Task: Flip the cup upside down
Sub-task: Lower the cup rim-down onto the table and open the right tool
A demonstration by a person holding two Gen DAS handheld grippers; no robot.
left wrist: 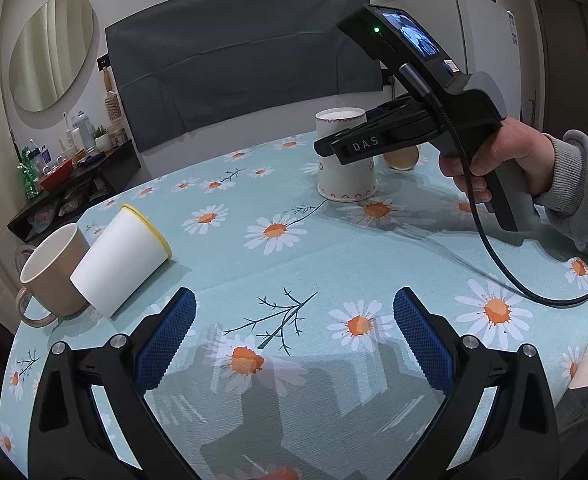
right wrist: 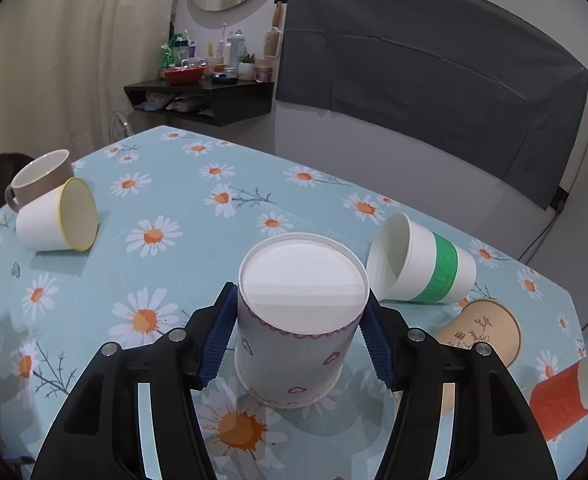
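A white paper cup with pink heart marks (right wrist: 294,328) stands upside down on the daisy tablecloth (right wrist: 166,208), base up. My right gripper (right wrist: 299,334) has its blue pads on both sides of the cup's upper wall; the pads look to touch it. The same cup (left wrist: 346,156) shows in the left wrist view with the right gripper (left wrist: 348,148) around it. My left gripper (left wrist: 294,340) is open and empty above the tablecloth (left wrist: 254,264) near the front edge.
A yellow-rimmed white cup (left wrist: 120,260) and a beige mug (left wrist: 52,270) sit at the left. A green-banded cup (right wrist: 418,268), a brown paper cup (right wrist: 482,330) and a red cup (right wrist: 566,400) lie on their sides at the right. A cable (left wrist: 506,264) trails over the table.
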